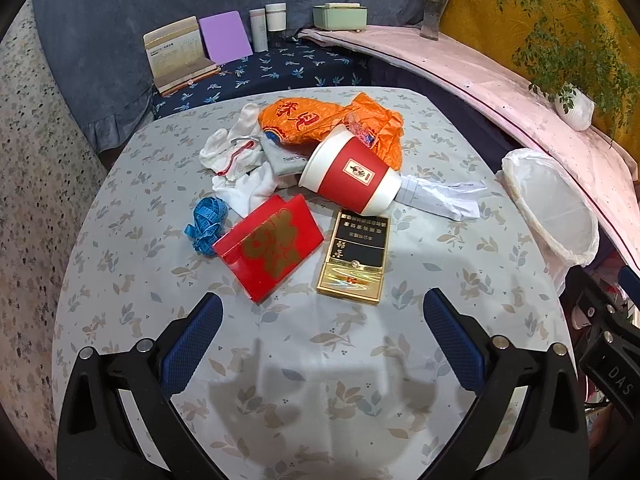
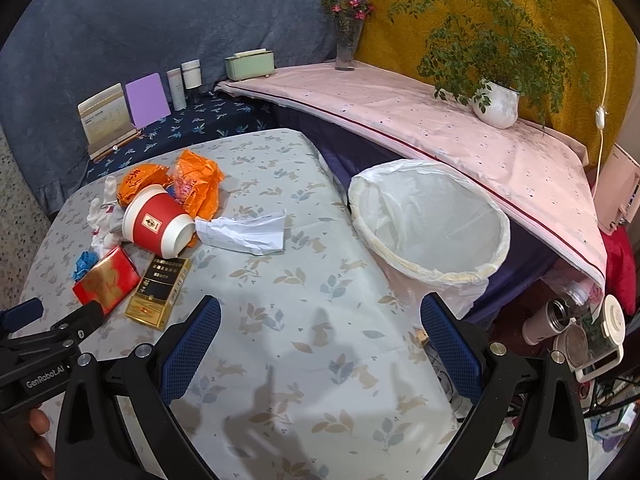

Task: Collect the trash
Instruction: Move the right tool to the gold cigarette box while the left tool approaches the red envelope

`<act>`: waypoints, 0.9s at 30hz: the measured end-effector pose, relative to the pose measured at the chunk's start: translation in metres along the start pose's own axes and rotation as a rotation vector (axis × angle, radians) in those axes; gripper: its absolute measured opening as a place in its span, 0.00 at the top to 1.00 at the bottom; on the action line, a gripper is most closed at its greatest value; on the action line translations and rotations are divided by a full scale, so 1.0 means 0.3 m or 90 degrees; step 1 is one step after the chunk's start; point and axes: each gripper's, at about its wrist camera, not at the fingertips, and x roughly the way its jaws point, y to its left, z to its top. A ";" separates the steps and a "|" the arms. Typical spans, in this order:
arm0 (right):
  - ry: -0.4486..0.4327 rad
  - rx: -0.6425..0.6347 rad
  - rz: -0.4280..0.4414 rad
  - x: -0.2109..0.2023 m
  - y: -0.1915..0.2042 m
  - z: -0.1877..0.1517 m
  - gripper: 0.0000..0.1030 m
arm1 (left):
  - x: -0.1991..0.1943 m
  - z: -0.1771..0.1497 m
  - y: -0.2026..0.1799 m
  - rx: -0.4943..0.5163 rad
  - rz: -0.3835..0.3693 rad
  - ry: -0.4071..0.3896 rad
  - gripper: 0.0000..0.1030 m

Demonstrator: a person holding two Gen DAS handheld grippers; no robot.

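Both my left gripper (image 1: pixel 322 320) and right gripper (image 2: pixel 320 322) had jaws apart, holding nothing. The trash sat mid-table, the lined bin (image 2: pixel 430 224) off its right edge. I judged the tipped paper cup (image 1: pixel 348 174) might roll from a careless pinch.

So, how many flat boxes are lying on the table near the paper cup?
2. The red box lies in front of the tipped paper cup, toward the left; the black-and-gold box lies just right of it. More could be hidden under the pile.

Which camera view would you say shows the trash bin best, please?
The right wrist view: the whole rim and white liner of the trash bin show beside the table. The left wrist view catches it only at the right edge, distorted.
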 end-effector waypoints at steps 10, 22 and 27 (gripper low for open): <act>0.007 -0.020 0.014 0.047 0.115 0.018 0.07 | 0.062 0.008 0.101 -0.016 -0.002 0.014 0.07; 0.059 -0.064 0.079 0.174 0.329 -0.007 0.07 | 0.154 0.018 0.290 -0.064 0.028 0.015 0.07; 0.083 -0.103 0.096 0.239 0.443 -0.031 0.09 | 0.165 0.022 0.352 -0.061 0.048 -0.003 0.07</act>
